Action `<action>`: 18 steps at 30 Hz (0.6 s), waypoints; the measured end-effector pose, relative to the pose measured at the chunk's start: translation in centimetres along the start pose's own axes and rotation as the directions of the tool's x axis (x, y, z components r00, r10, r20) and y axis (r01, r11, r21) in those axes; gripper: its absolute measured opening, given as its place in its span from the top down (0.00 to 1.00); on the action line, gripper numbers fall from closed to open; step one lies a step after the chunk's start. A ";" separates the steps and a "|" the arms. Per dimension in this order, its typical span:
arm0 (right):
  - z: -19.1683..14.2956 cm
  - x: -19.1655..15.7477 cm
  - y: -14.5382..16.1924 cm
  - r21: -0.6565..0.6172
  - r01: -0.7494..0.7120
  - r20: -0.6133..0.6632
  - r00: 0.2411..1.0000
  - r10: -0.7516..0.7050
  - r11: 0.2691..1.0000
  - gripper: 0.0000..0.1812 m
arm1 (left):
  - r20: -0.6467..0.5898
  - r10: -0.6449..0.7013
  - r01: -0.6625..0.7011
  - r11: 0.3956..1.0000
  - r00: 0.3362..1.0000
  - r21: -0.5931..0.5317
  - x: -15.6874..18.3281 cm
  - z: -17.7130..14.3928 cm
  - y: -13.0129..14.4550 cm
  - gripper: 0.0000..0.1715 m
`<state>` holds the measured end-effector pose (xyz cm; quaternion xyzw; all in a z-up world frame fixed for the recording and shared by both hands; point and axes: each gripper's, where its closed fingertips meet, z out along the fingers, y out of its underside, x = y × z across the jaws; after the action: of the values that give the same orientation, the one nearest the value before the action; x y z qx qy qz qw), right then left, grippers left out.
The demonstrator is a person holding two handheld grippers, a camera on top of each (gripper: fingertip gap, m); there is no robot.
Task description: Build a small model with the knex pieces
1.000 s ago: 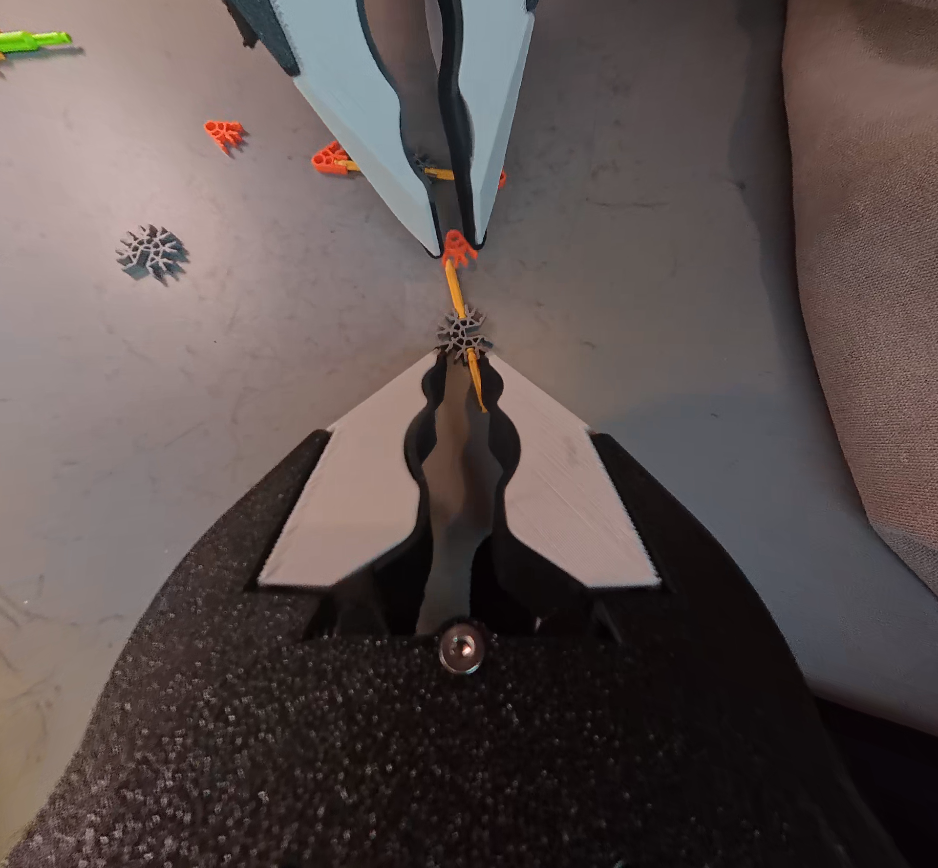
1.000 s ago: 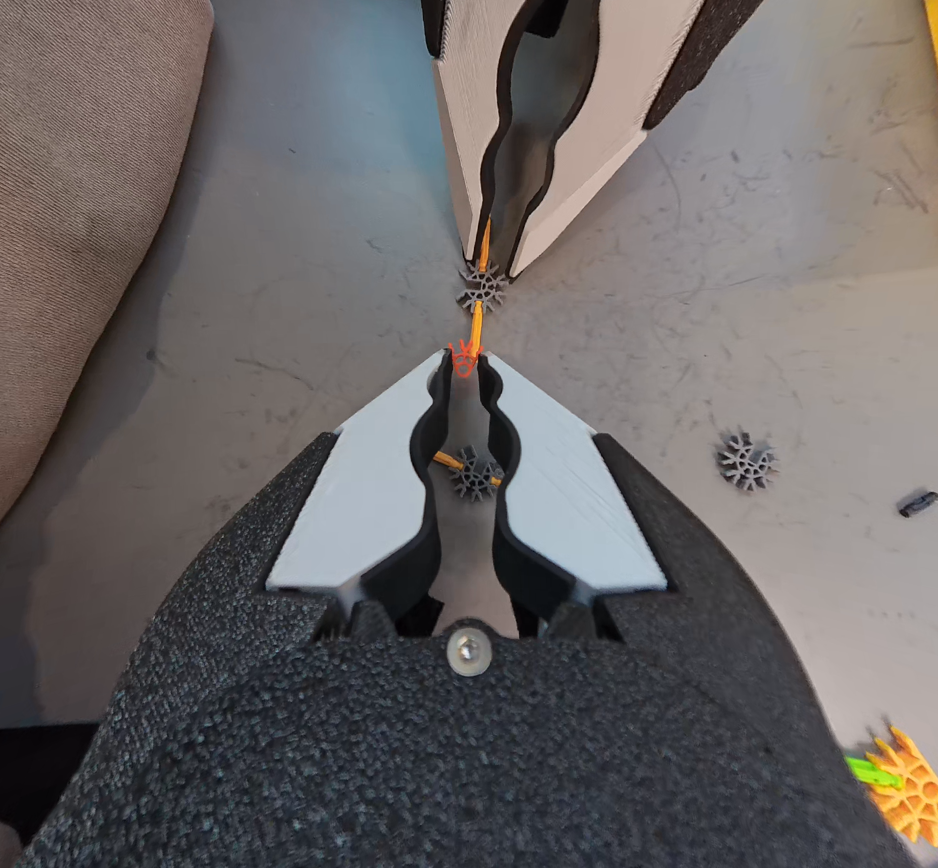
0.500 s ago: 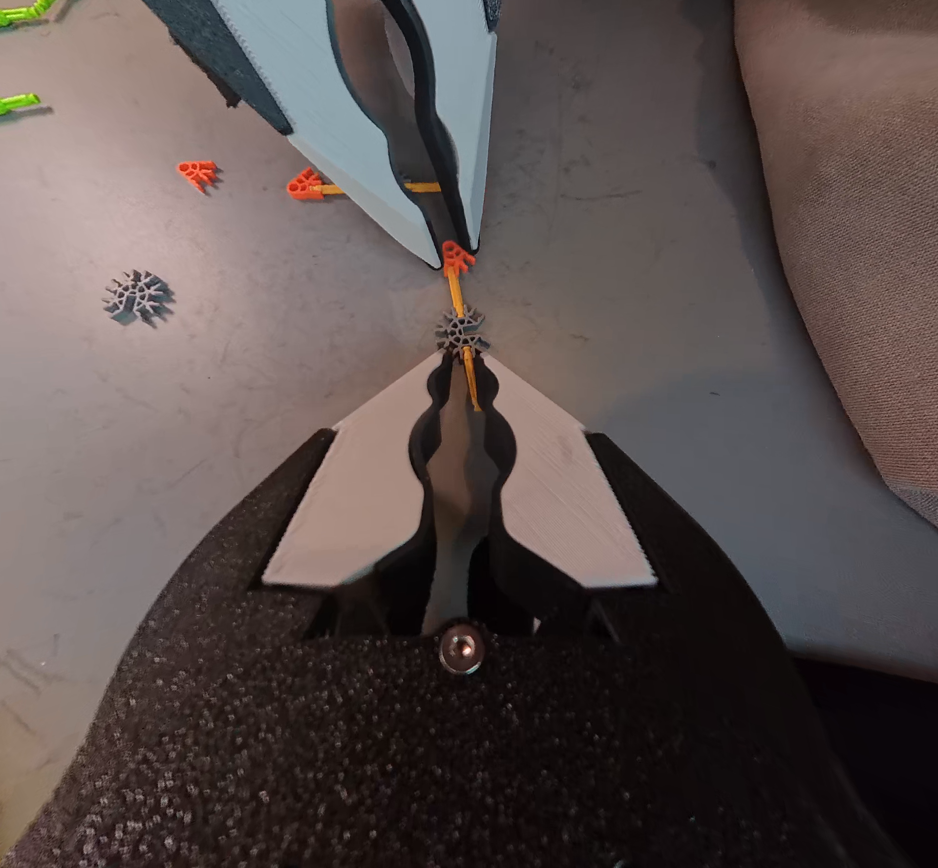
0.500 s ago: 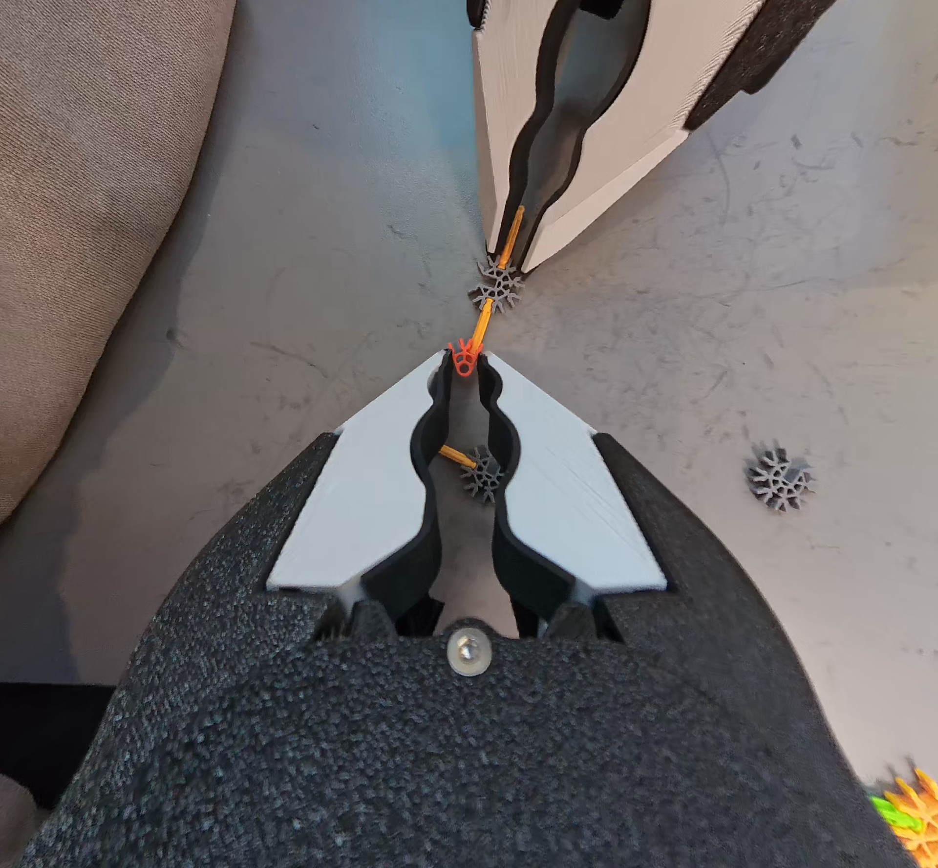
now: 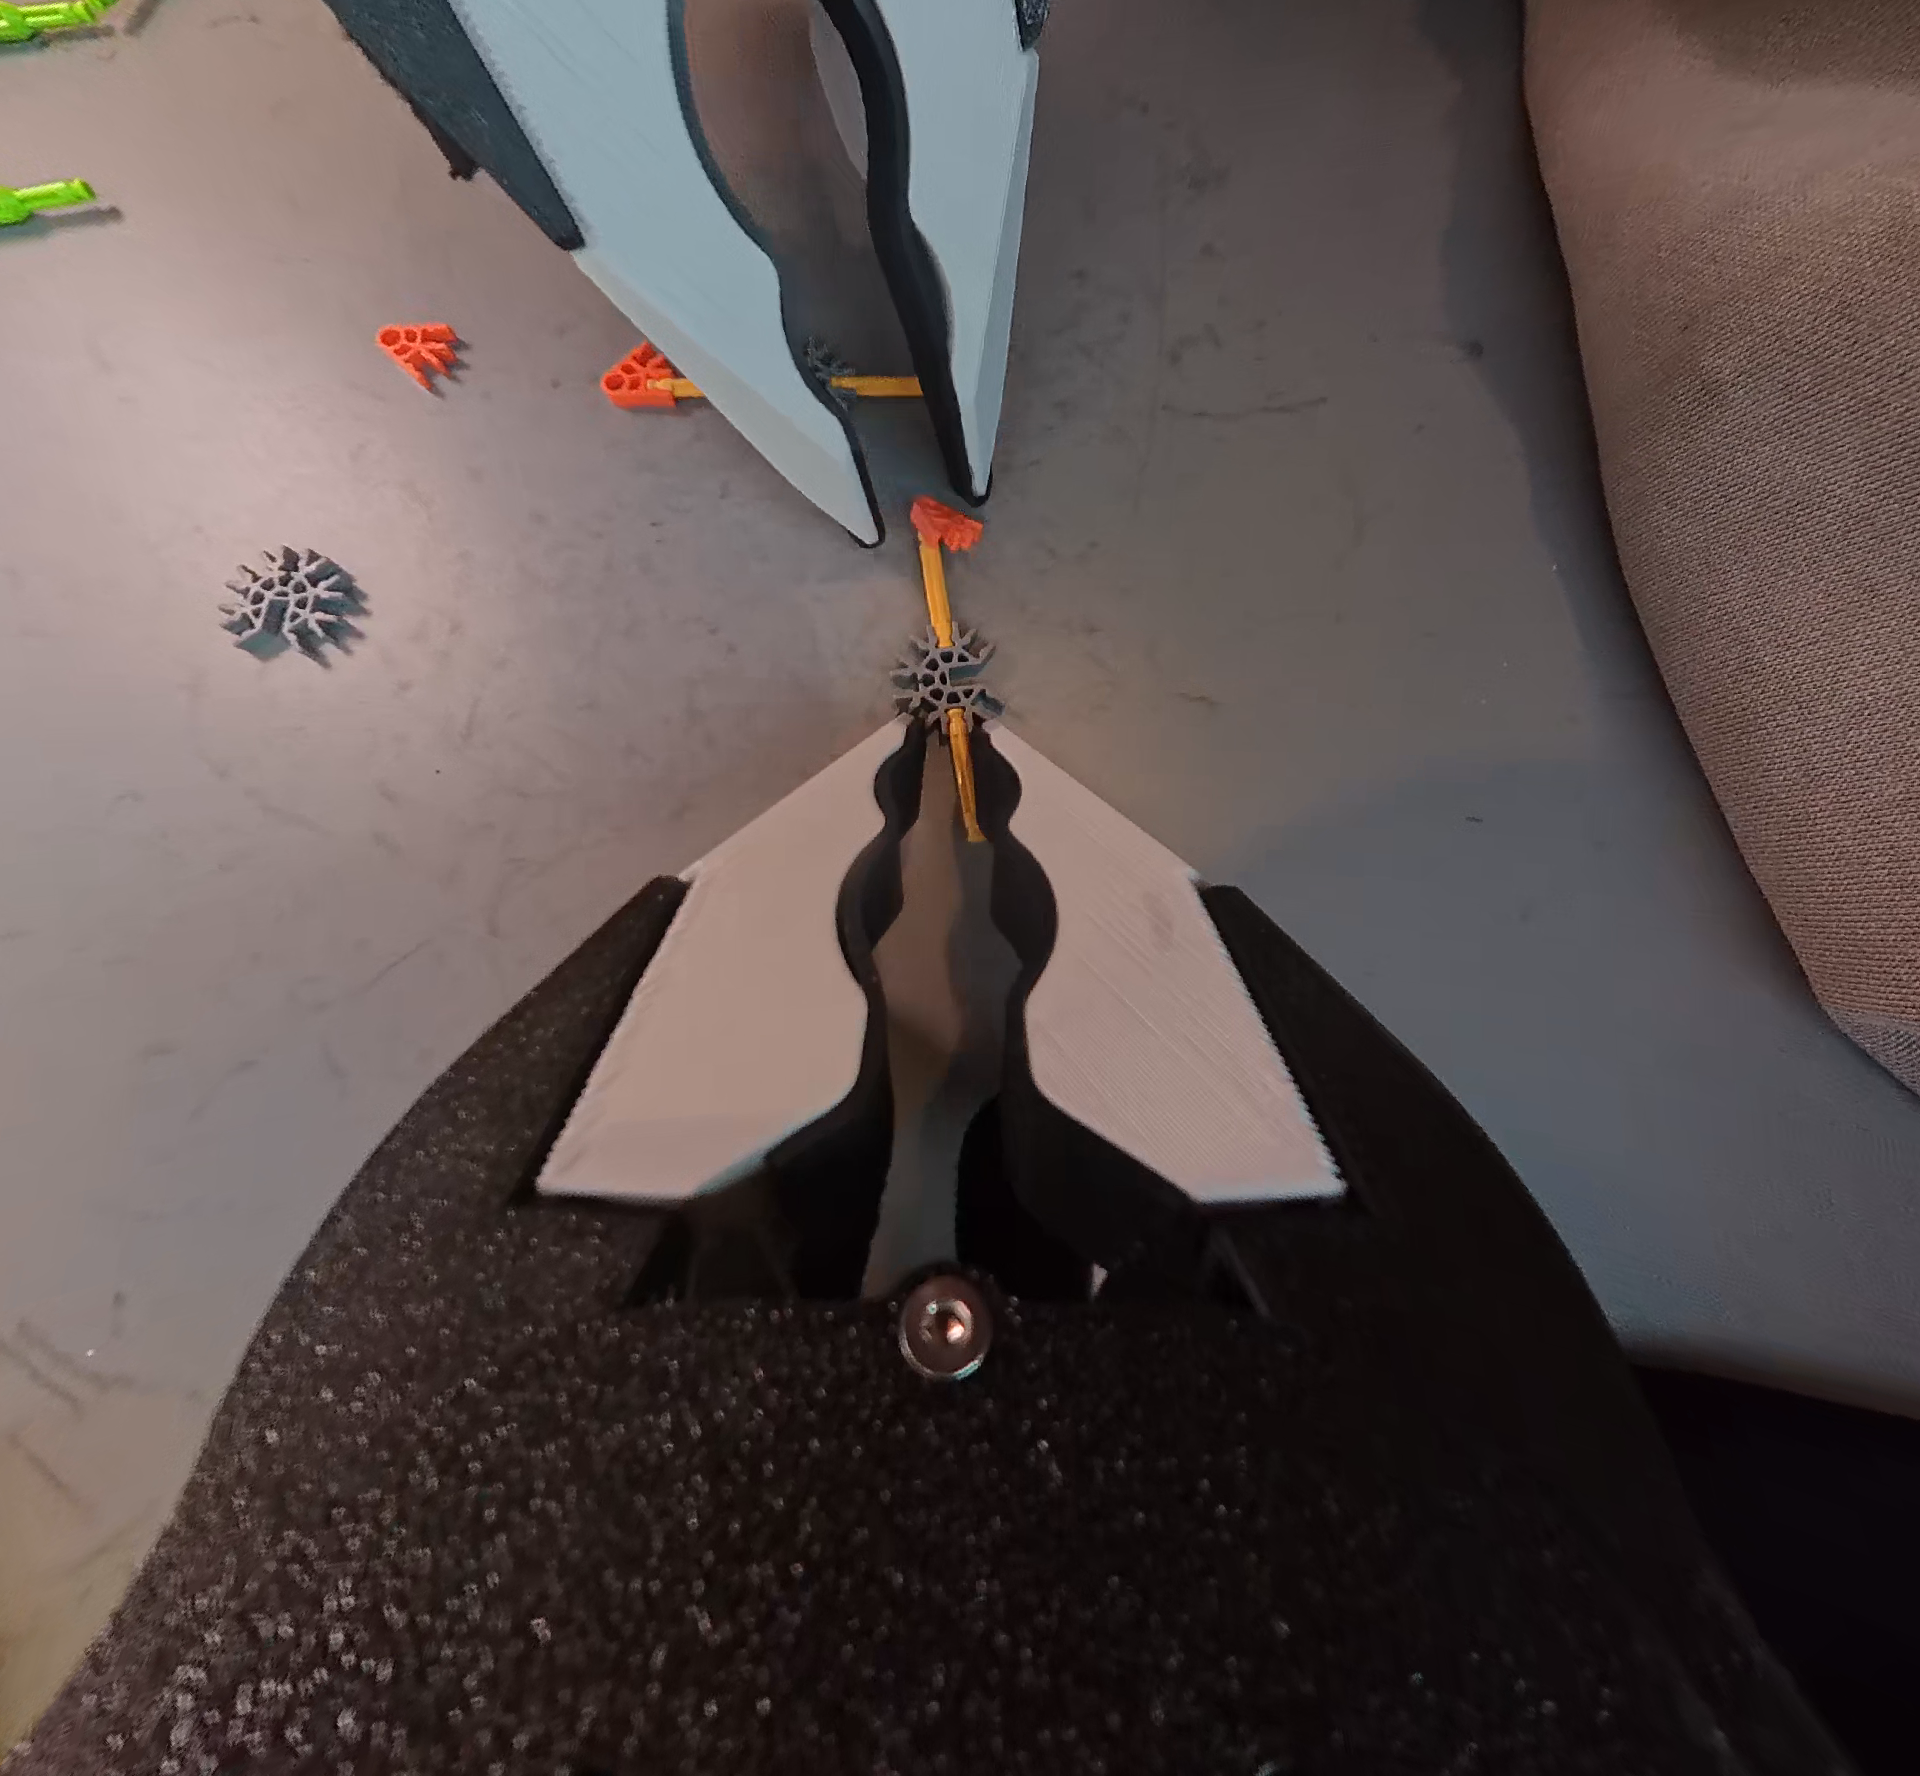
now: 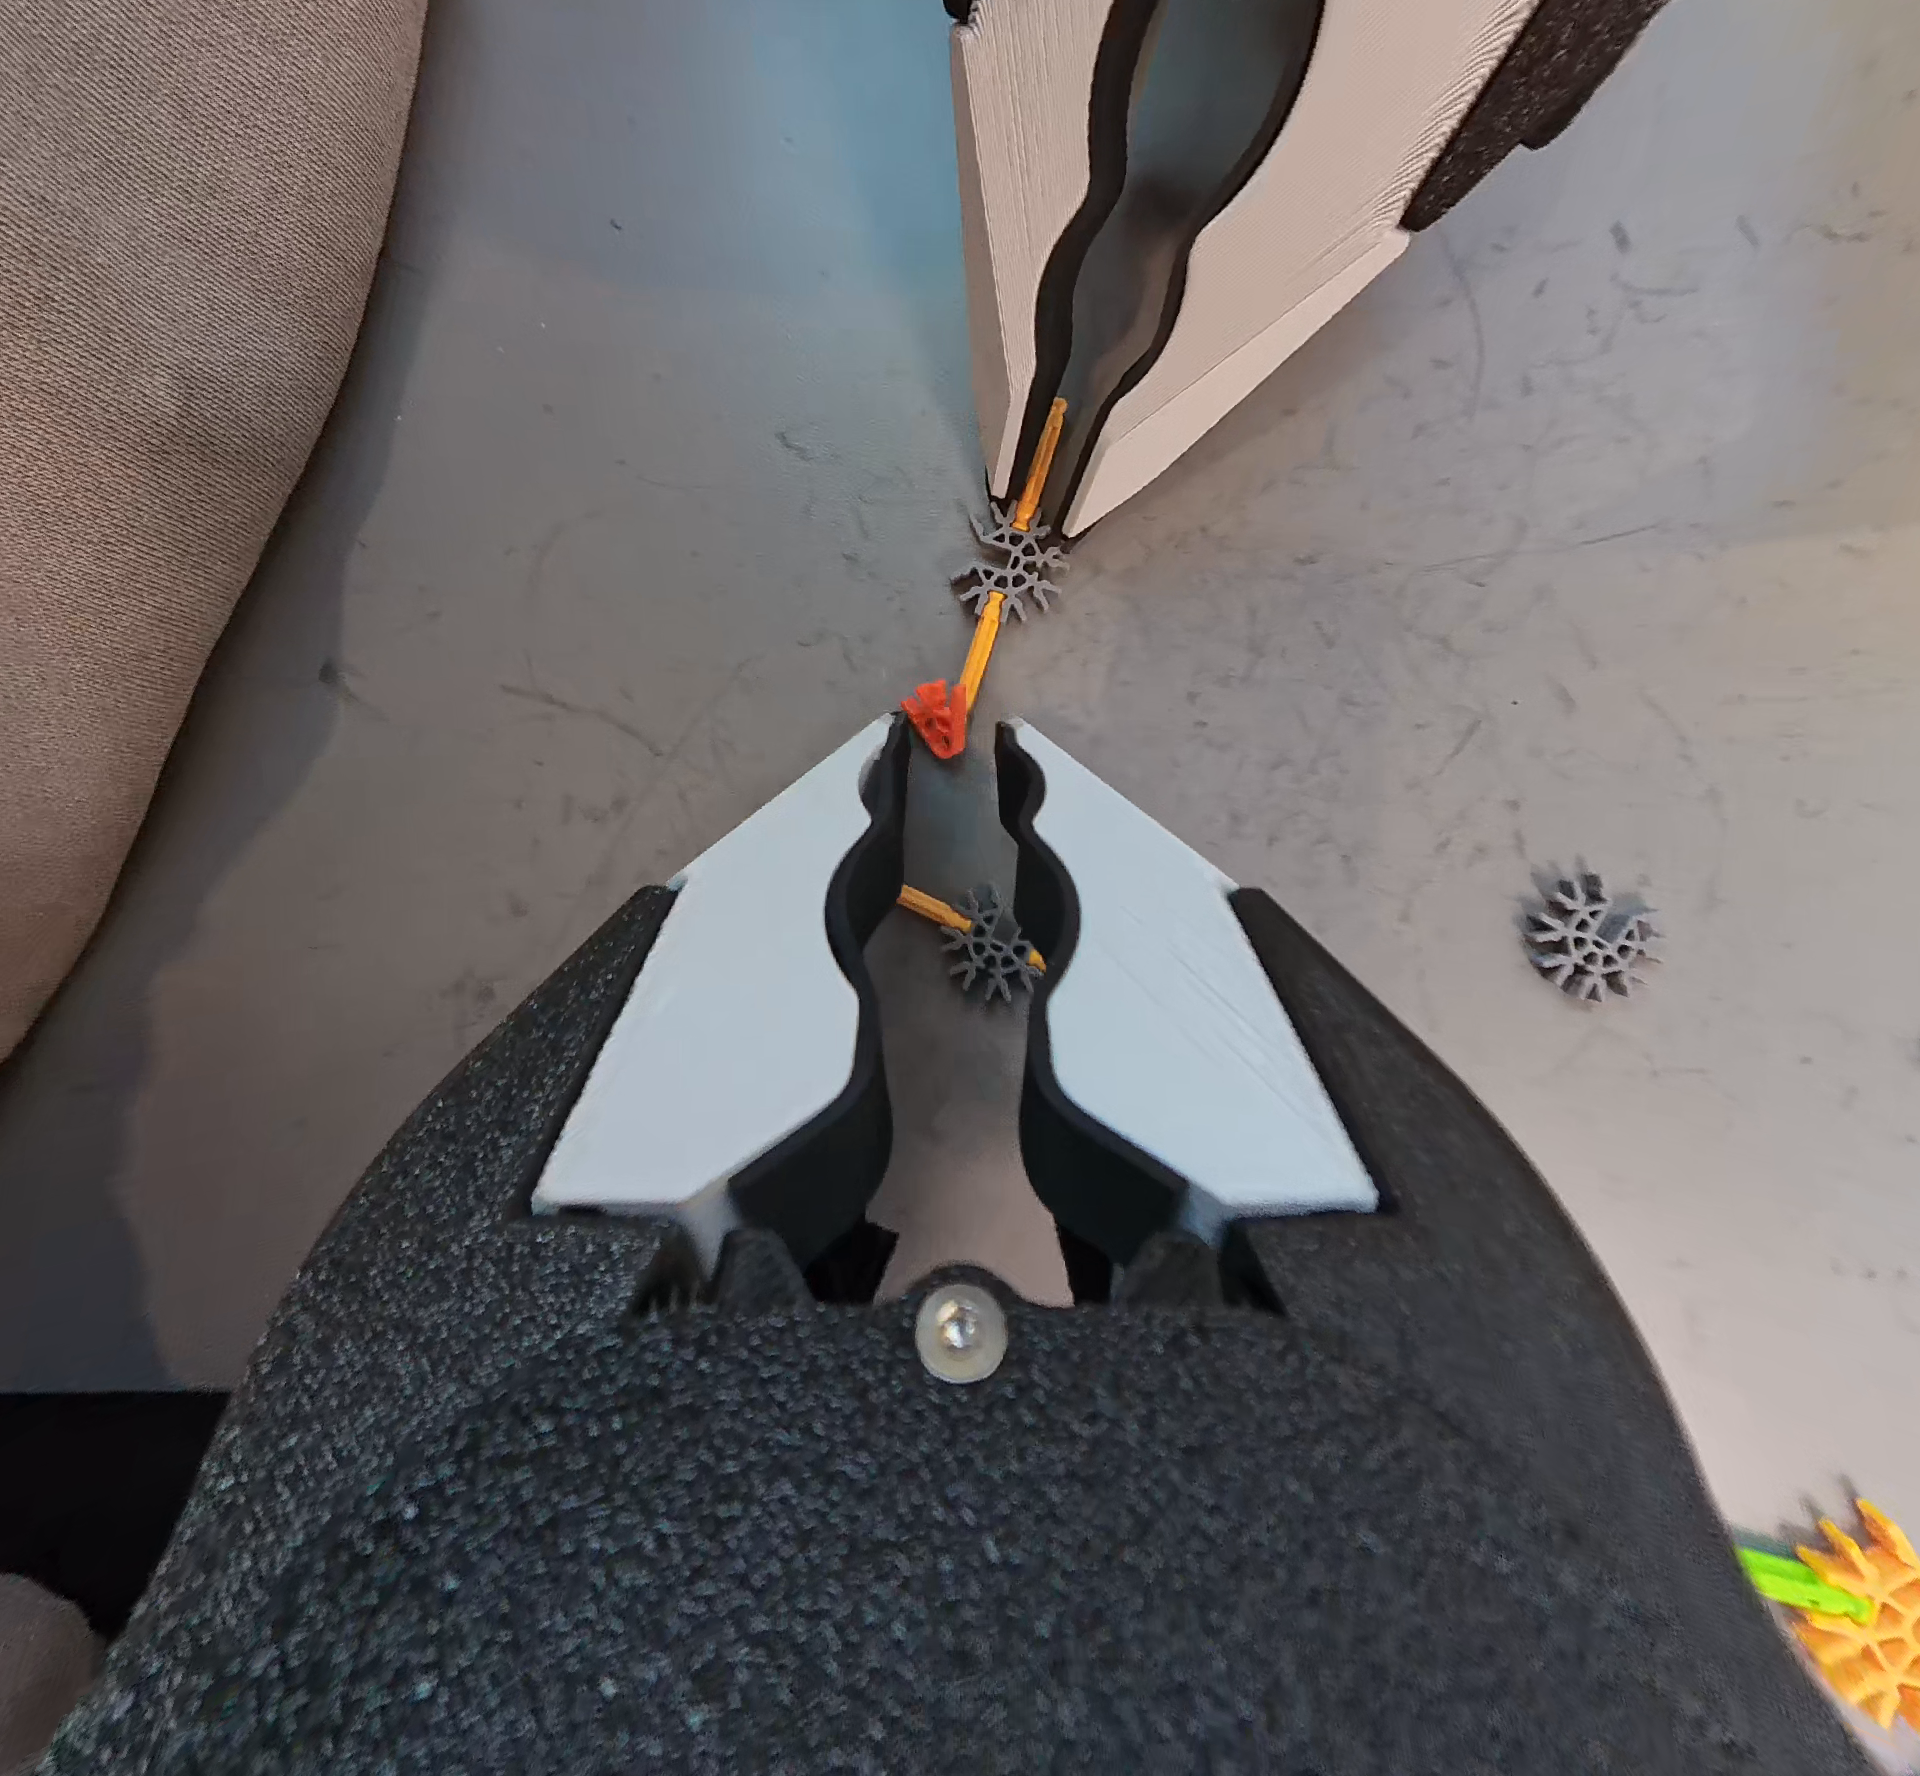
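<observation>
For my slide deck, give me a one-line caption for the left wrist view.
Left gripper pinches a yellow rod through a grey snowflake connector; opposite, the right gripper stands open beside the orange end connector.

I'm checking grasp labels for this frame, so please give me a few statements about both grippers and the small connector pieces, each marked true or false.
1. The left gripper has its jaws closed on a yellow rod. True.
2. The right gripper is clamped on the orange connector. False: its jaws stand apart, and the connector sits at their tips, unsqueezed.
3. A second yellow rod links the grey snowflake connector to the orange connector. True.
4. The only grey snowflake piece is the one between the grippers. False: a loose grey snowflake lies on the table.
5. A spare orange piece lies on the table. True.
</observation>
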<state>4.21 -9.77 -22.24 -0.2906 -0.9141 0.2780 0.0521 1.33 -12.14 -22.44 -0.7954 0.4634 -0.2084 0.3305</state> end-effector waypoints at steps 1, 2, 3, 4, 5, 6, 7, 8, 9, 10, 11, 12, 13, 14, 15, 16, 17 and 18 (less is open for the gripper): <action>-0.2 0.1 -0.1 0.005 -0.002 -0.009 1.000 0.002 1.000 0.92 | 0.001 0.001 -0.001 1.000 1.000 -0.001 0.0 0.0 0.0 0.95; -0.5 0.2 -0.3 0.017 -0.002 -0.020 1.000 0.003 1.000 0.92 | 0.002 0.001 -0.001 1.000 1.000 -0.002 0.0 0.0 0.0 0.95; -0.8 0.2 -0.5 0.027 -0.002 -0.034 0.999 0.003 1.000 0.93 | 0.003 0.002 -0.002 1.000 1.000 -0.003 0.0 0.0 0.0 0.95; -1.1 0.1 -0.8 0.034 0.003 -0.047 0.999 -0.002 0.999 0.95 | 0.004 0.002 -0.002 1.000 1.000 -0.004 0.0 0.0 0.0 0.95; -1.2 0.0 -1.0 0.039 0.011 -0.061 0.998 -0.009 0.999 0.97 | 0.005 0.002 -0.002 1.000 1.000 -0.005 0.0 0.0 0.0 0.95; -1.1 -0.2 -1.2 0.036 0.019 -0.075 0.997 -0.016 0.999 0.98 | 0.007 0.003 -0.003 1.000 1.000 -0.007 0.0 0.0 0.0 0.95; -0.9 -0.3 -1.1 0.025 0.024 -0.090 0.996 -0.022 0.999 0.98 | 0.009 0.005 -0.004 1.000 1.000 -0.008 0.0 0.0 0.0 0.95; -0.7 -0.3 -1.0 0.008 0.029 -0.110 0.994 -0.028 1.000 0.99 | 0.011 0.006 -0.005 1.000 1.000 -0.011 0.0 0.0 0.0 0.95; -0.5 -0.3 -0.9 0.001 0.034 -0.128 0.991 -0.033 0.999 1.00 | 0.013 0.006 -0.006 1.000 1.000 -0.013 0.0 0.0 0.0 0.95; -0.4 -0.2 -1.0 0.002 0.032 -0.140 0.990 -0.032 0.999 1.00 | 0.015 0.006 -0.006 1.000 1.000 -0.016 0.1 0.0 0.0 0.95; -0.4 -0.1 -1.0 0.005 0.025 -0.150 0.988 -0.024 1.000 1.00 | 0.017 0.009 -0.008 1.000 1.000 -0.019 0.1 0.0 0.0 0.95; -0.2 -0.1 -0.9 -0.002 0.016 -0.153 0.988 -0.016 1.000 1.00 | 0.021 0.012 -0.011 1.000 1.000 -0.022 0.1 0.0 0.0 0.95; 0.0 -0.1 -0.5 -0.020 0.010 -0.151 0.988 -0.013 1.000 1.00 | 0.023 0.013 -0.013 1.000 1.000 -0.025 0.1 0.0 0.0 0.95; 0.0 -0.1 -0.7 -0.008 0.009 -0.152 0.988 -0.010 1.000 1.00 | 0.023 0.013 -0.013 1.000 1.000 -0.028 0.2 0.0 0.0 0.95; 0.0 -0.1 -0.7 -0.011 -0.001 -0.151 0.988 -0.001 1.000 1.00 | 0.027 0.013 -0.012 0.999 1.000 -0.030 0.2 0.0 0.0 0.95; 0.0 0.0 -0.6 -0.017 -0.009 -0.152 0.988 0.006 1.000 1.00 | 0.029 0.011 -0.010 0.999 1.000 -0.032 0.2 0.0 0.0 0.95; 0.0 0.0 -0.6 -0.022 -0.017 -0.154 0.988 0.014 1.000 1.00 | 0.031 0.011 -0.010 0.999 0.999 -0.034 0.3 0.0 0.0 0.95; 0.0 0.1 -0.6 -0.027 -0.032 -0.156 0.987 0.027 0.999 1.00 | 0.034 0.012 -0.010 0.999 0.999 -0.037 0.3 0.0 0.0 0.95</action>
<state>3.85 -10.17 -21.87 -0.3255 -0.9068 0.2418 0.1148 1.46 -12.47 -22.42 -0.8021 0.4658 -0.1846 0.3248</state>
